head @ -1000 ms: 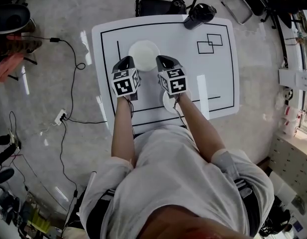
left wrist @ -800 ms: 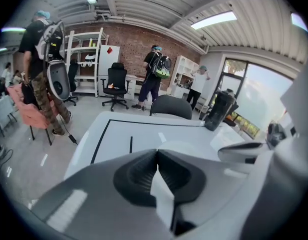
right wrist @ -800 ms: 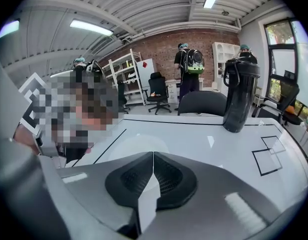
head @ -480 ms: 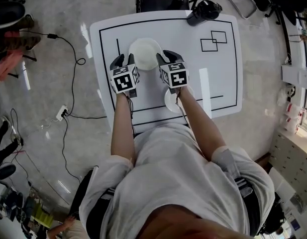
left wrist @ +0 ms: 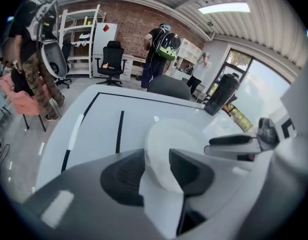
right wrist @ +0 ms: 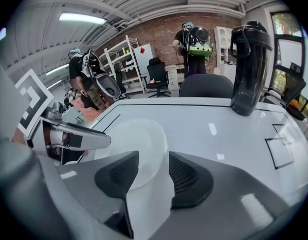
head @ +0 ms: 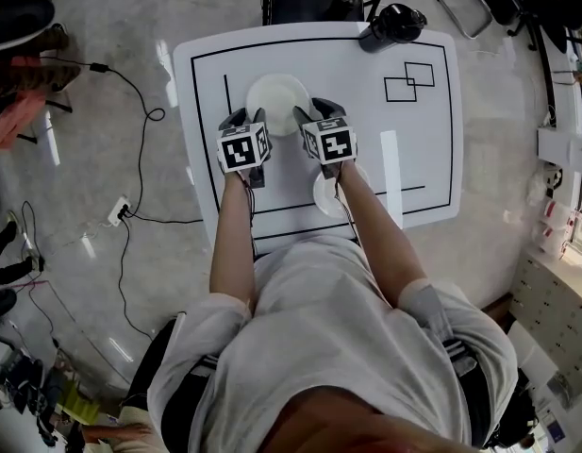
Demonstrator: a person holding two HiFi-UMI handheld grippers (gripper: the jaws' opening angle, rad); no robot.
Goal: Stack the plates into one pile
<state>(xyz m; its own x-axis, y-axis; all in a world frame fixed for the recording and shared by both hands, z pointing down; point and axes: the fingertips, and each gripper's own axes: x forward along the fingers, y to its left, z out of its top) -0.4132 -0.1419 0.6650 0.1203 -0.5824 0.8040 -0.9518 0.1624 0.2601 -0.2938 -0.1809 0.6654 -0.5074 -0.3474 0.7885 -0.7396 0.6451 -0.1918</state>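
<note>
A large white plate (head: 277, 102) lies on the white table (head: 404, 149), inside its black outline. My left gripper (head: 250, 118) is at the plate's near left rim and my right gripper (head: 314, 113) at its near right rim. In the left gripper view the plate (left wrist: 179, 136) has its rim between the jaws of that gripper (left wrist: 156, 156), which have just been opening and stand apart. In the right gripper view the plate (right wrist: 134, 139) reaches into the gap of the right gripper (right wrist: 154, 156), which has also just been opening. A smaller white plate (head: 326, 196) lies nearer me, partly under my right forearm.
A black jug (head: 392, 25) stands at the table's far right edge, next to two drawn rectangles (head: 411, 81). A black chair (head: 314, 3) sits behind the table. A cable (head: 144, 121) runs over the floor at the left. People stand far off in the room.
Both grippers have sunk toward the table at the large plate's near rim. Their jaws have spread apart.
</note>
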